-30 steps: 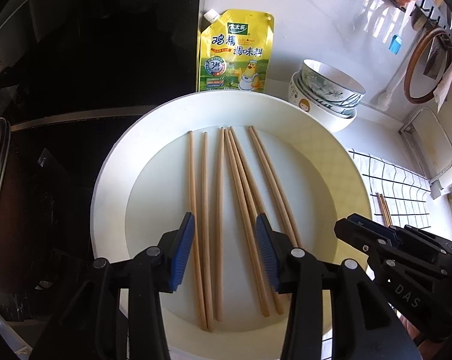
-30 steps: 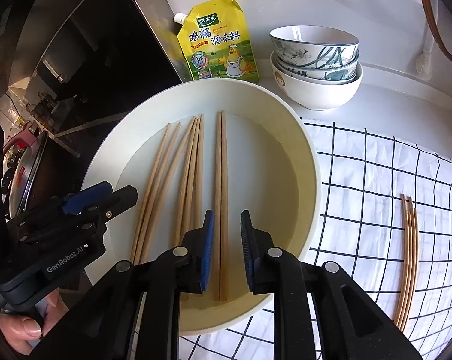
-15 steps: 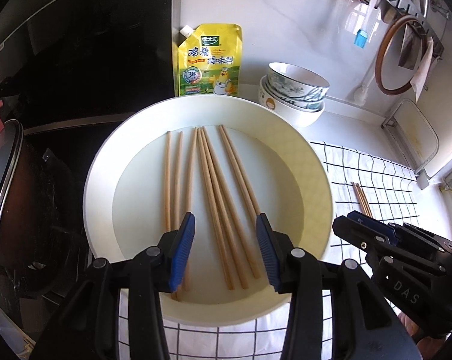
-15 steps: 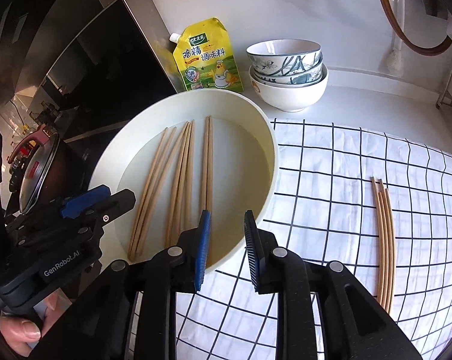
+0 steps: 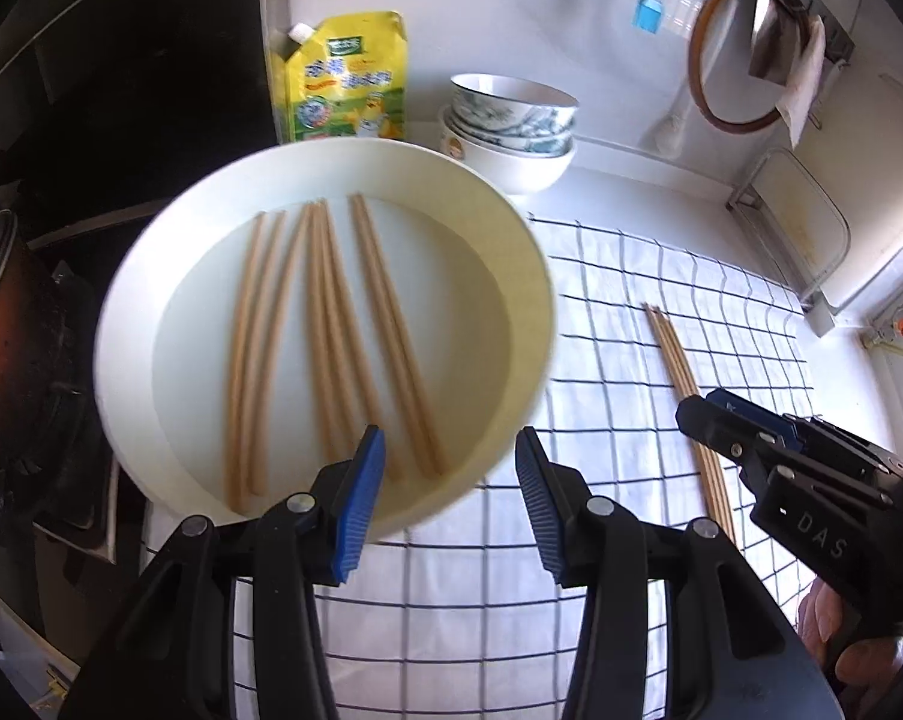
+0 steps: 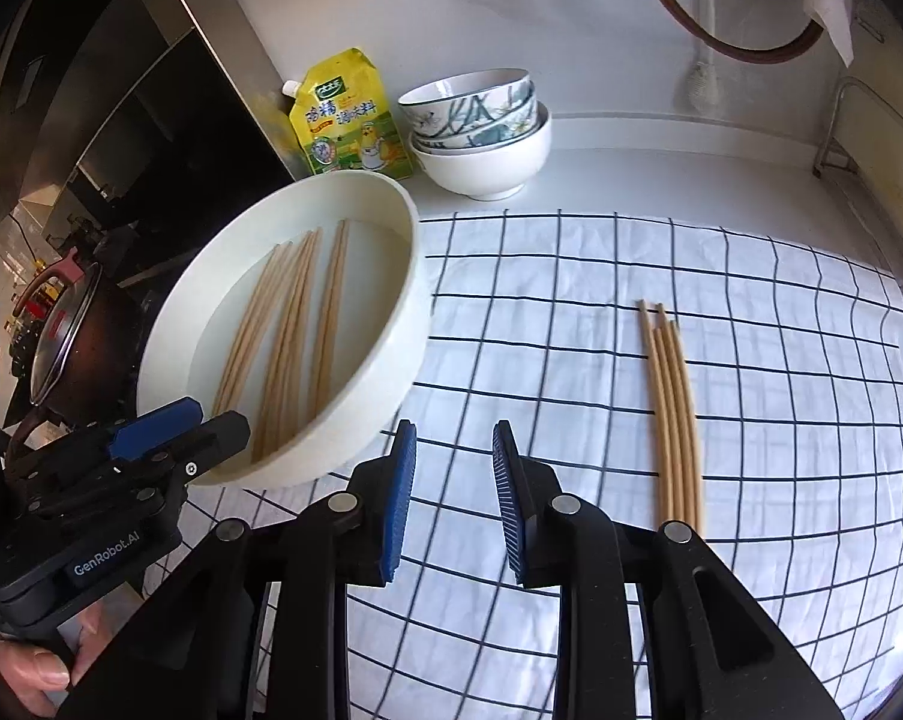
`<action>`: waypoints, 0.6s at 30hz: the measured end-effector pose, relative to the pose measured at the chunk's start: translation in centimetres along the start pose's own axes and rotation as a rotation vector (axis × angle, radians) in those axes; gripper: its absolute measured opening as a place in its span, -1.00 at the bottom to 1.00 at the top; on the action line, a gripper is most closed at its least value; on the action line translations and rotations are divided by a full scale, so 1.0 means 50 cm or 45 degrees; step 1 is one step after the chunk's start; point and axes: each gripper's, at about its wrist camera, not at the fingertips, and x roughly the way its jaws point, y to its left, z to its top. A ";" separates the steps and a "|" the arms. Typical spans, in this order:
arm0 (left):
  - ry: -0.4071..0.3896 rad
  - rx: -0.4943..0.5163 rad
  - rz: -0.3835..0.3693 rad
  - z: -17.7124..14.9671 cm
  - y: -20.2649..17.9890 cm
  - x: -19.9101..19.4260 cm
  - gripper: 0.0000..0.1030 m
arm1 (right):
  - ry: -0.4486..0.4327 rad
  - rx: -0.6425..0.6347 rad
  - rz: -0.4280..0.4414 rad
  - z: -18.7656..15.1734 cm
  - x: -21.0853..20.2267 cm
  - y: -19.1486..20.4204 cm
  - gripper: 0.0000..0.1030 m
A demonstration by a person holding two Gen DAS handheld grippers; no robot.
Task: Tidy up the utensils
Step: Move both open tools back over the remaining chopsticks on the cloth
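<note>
Several wooden chopsticks (image 5: 325,330) lie side by side in a round white dish (image 5: 511,252); they also show in the right wrist view (image 6: 289,324), in the dish (image 6: 403,312). A few more chopsticks (image 6: 673,408) lie together on the checked cloth (image 6: 571,312), also seen in the left wrist view (image 5: 685,384). My left gripper (image 5: 451,504) is open and empty just in front of the dish's near rim. My right gripper (image 6: 454,504) is open and empty above the cloth, between the dish and the loose chopsticks.
A yellow seasoning pouch (image 6: 346,120) and stacked bowls (image 6: 481,132) stand behind the dish against the wall. A dark pot with a lid (image 6: 67,348) sits on the stove at the left. A round hoop (image 5: 751,54) and a blue brush (image 5: 649,12) hang on the wall.
Both grippers have pulled back from over the dish toward the near side. The right gripper has shifted right over the cloth. Both stay empty; the right jaws have opened wider.
</note>
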 end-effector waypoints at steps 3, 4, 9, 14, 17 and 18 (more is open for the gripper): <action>0.015 0.015 -0.030 -0.007 -0.038 0.011 -0.04 | 0.007 0.026 -0.049 -0.015 -0.011 -0.050 -0.43; 0.023 0.022 -0.049 -0.009 -0.052 0.015 -0.03 | 0.010 0.030 -0.066 -0.021 -0.015 -0.067 -0.43; 0.062 0.079 -0.093 -0.024 -0.126 0.040 -0.02 | 0.028 0.059 -0.125 -0.050 -0.021 -0.146 -0.43; 0.089 0.103 -0.107 -0.040 -0.180 0.064 0.04 | 0.076 0.072 -0.178 -0.079 -0.005 -0.206 -0.43; 0.100 0.099 -0.105 -0.050 -0.197 0.077 0.07 | 0.098 0.054 -0.191 -0.095 0.005 -0.228 -0.43; 0.103 0.095 -0.101 -0.053 -0.200 0.082 0.09 | 0.103 0.048 -0.191 -0.099 0.009 -0.233 -0.43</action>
